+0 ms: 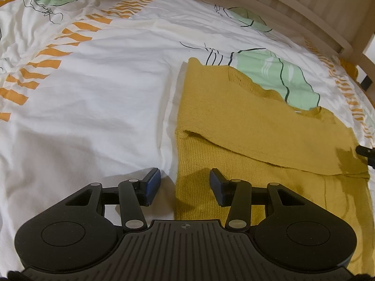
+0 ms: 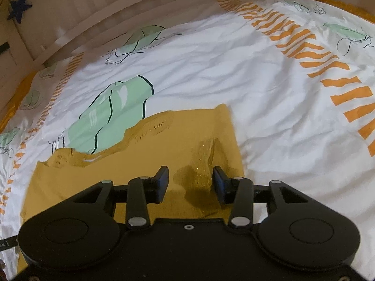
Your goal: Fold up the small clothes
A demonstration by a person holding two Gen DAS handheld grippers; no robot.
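Note:
A mustard knit garment [image 1: 234,117] lies on the bed, with one part folded over across it. My left gripper [image 1: 185,185] hovers open over the garment's left edge, one finger above the sheet and the other above the knit, nothing between them. In the right wrist view the same garment [image 2: 140,168] fills the middle. My right gripper [image 2: 191,182] stands open low over it. A small raised ridge of the knit [image 2: 206,161] sits between the fingers, close to the right pad [image 2: 218,182], and the left pad is clear of it.
The bed is covered by a white duvet [image 1: 105,93] with orange stripes and green shapes, creased at the left. A pale wooden bed rail [image 1: 304,16] runs along the far side. A blue star [image 2: 20,5] hangs on the wall. A dark gripper tip [image 1: 365,151] shows at the right edge.

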